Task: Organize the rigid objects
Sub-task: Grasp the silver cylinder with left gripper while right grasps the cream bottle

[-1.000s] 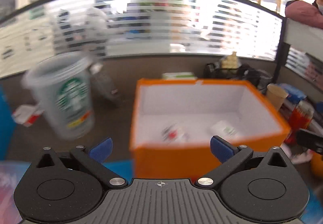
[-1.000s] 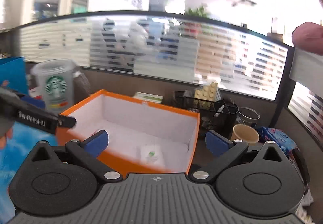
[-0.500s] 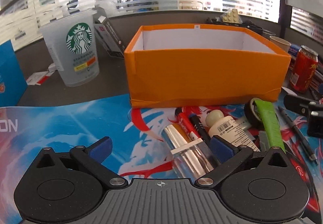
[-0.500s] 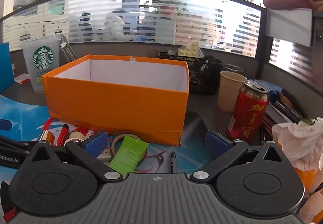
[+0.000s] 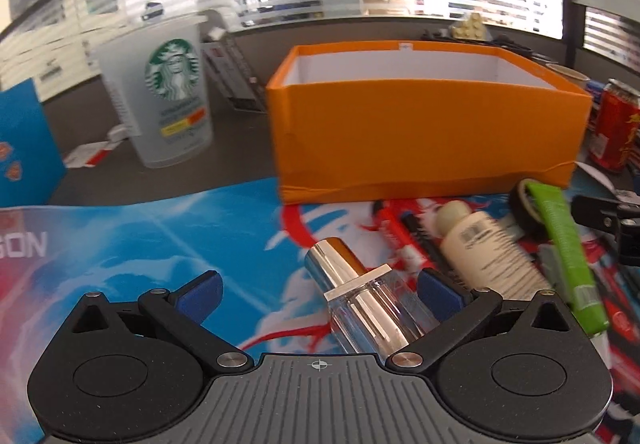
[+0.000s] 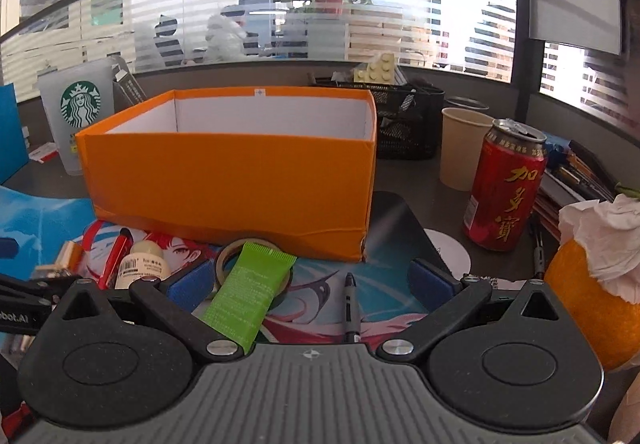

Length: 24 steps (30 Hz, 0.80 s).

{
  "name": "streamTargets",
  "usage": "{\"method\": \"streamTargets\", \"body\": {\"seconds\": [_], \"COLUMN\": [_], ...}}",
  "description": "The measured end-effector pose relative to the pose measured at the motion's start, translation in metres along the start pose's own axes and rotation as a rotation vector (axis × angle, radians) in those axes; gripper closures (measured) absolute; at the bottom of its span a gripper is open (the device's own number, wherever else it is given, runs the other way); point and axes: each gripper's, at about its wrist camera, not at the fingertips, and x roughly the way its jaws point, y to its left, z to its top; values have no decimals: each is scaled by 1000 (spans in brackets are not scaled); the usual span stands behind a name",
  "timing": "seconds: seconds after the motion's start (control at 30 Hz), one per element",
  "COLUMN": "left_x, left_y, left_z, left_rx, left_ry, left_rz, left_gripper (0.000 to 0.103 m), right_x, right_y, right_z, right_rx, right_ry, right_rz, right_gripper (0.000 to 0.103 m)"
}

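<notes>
Two sets of handheld tongs hang low over a cluttered bench, both spread wide and gripping nothing, as a sorting job appears to reach its picking stage. The left tongs (image 5: pixel 318 290) frame a clear glass bottle (image 5: pixel 370 302) with a mirror-bright metal cap, lying on its side on the colourful mat (image 5: pixel 160 244), cap toward the orange box (image 5: pixel 424 131); the bottle sits nearer the right pad than the left. Judged from this, the next move calls for shifting the left tongs to centre the bottle, then closing gently, since smooth glass may slip or roll. The right tongs (image 6: pixel 310 280) hover over a green tube (image 6: pixel 248 298) propped on a tape roll (image 6: pixel 226 260), with a dark pen (image 6: pixel 351 304) beside it. A cream bottle (image 5: pixel 486 250) and red marker (image 5: pixel 390 230) lie between the two groups, just before the box, which stands open-topped, white inside, its contents out of view.
</notes>
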Motion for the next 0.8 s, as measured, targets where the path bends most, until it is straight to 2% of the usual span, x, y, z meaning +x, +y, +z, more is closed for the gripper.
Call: {"method": "streamTargets", "body": {"seconds": [0.27,0.43,0.63,0.8], "left_x": [-6,-2,-1,-11], "left_y": [32,57,74,67], "left_z": [-9,-15,-24,-32], "left_rx": [-48,-129,-232,-241], "left_ry": [2,48,96,86], "left_rz": [1,-12,-66,-61], "left_gripper": [0,0,0,0], "right_x": [8,14,19,22], "right_y": [11,17,27,22], "right_z": [-8,-11,-14,-15], "right_rx": [5,-1,-5,41], "right_ry": [38,59,78,86], "right_rz": [70,59,39,39], "right_gripper": [0,0,0,0]}}
